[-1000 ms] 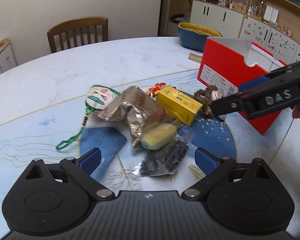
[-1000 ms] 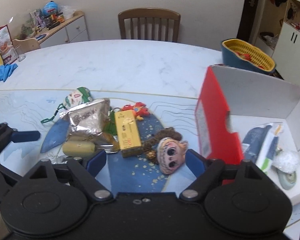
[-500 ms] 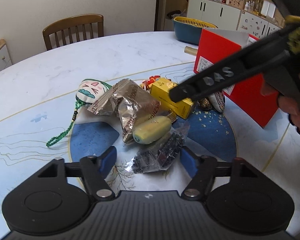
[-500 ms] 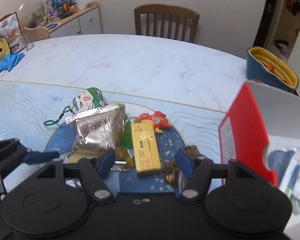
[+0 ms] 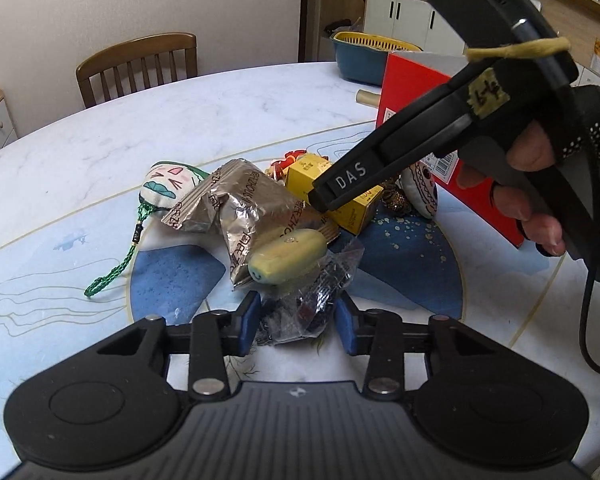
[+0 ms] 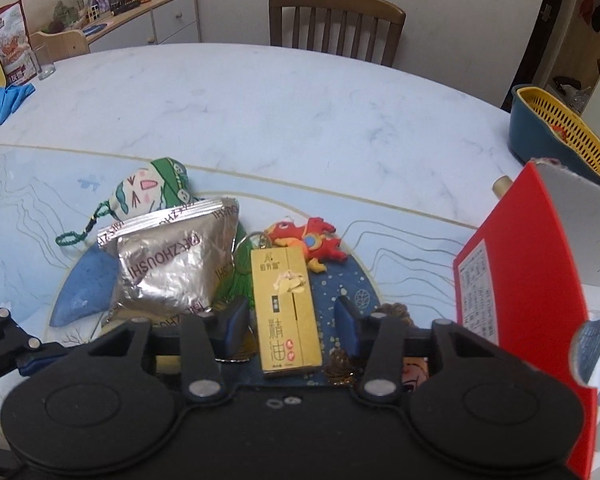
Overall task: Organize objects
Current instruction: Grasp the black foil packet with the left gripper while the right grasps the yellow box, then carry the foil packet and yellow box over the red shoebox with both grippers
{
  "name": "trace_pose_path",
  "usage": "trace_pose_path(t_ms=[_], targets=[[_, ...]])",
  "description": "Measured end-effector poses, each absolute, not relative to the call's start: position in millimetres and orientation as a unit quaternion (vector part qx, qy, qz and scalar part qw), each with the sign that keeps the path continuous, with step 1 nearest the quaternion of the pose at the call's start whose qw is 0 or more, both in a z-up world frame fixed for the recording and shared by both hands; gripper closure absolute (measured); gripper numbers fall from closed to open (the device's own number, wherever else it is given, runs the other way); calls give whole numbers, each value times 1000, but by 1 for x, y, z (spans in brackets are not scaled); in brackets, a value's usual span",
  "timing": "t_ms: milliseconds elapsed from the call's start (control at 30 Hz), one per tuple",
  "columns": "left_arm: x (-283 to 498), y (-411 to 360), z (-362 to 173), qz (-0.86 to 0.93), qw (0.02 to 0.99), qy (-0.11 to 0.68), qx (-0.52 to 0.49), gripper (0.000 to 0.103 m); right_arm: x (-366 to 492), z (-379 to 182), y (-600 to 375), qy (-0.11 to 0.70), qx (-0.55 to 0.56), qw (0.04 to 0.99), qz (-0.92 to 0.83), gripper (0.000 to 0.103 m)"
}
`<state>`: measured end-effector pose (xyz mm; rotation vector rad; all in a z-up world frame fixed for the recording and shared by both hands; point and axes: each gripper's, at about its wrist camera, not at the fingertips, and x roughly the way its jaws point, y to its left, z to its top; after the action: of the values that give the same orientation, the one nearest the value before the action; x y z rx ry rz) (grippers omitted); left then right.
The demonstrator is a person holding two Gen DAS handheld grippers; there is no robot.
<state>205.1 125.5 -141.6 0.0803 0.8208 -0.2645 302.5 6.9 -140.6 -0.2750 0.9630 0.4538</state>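
Note:
A small pile lies on the round marble table. My left gripper is low over a clear bag of dark pieces. Its jaws are closing with the bag between the blue pads, which are not visibly squeezing it. Just beyond lie a yellow-green capsule toy and a silver foil packet. My right gripper straddles a yellow carton; its jaws are closing, with slim gaps still showing on both sides. A gloved hand holds it, and one of its fingers crosses the left wrist view.
A green-and-white pouch with a cord, a red plush charm and a doll head lie around the pile. An open red box stands at the right, with a blue-and-yellow basket behind it. A wooden chair is at the far edge.
Both pairs of jaws have narrowed a lot. The right gripper has slid left and down from above the doll head to the yellow carton. The left gripper has stayed at the clear bag.

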Motion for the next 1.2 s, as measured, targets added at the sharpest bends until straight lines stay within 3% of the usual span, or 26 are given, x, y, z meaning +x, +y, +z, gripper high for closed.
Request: trace_pose_path(t_ms=[100,433,1200], targets=[[206,125,-140,-125,906,402,41,68,303,-143,9,458,-135,851,219,72],[201,126,-133,-120,904,410,27,76,293,-132,1,450,-122,857,219,75],[185,99,-58,-137,921,365,-19,77,225,-54,-76,405,-46,886,223,75]])
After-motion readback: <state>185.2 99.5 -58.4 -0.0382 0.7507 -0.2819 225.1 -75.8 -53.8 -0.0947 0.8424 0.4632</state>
